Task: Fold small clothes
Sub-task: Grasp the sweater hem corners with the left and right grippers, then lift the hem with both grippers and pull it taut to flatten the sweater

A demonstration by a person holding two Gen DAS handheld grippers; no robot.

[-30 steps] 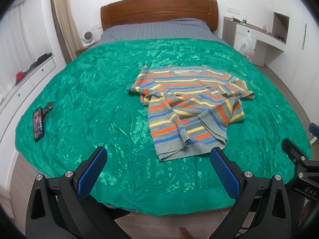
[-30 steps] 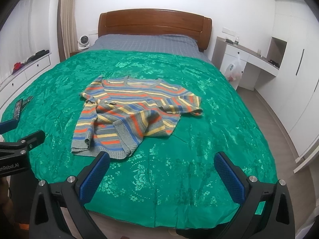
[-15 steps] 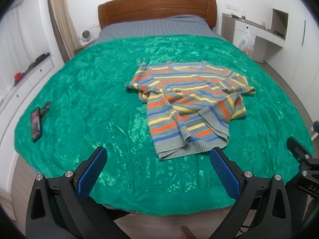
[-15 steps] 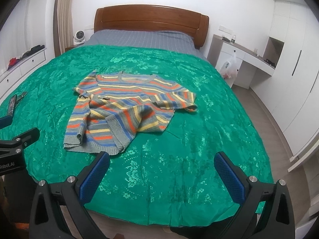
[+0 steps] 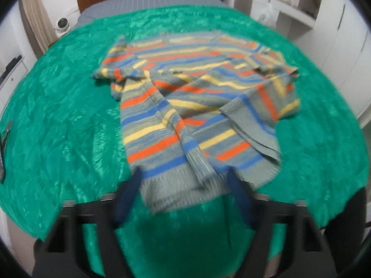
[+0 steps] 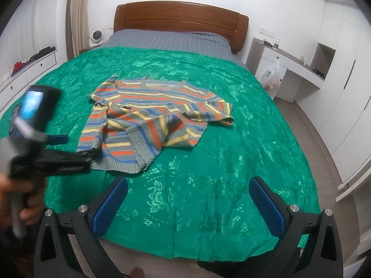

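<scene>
Right wrist: green bedspread (image 6: 231,139) covers bed, wooden headboard (image 6: 180,18) behind.

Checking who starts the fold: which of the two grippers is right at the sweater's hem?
The left gripper: its open fingers flank the striped sweater's grey hem, while the right gripper is over bare green bedspread.

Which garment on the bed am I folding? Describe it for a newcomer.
Start at the bed's green bedspread. Near its middle lies a crumpled striped sweater, the only garment on it: grey knit with orange, yellow and blue bands, its ribbed hem nearest the left gripper.
</scene>
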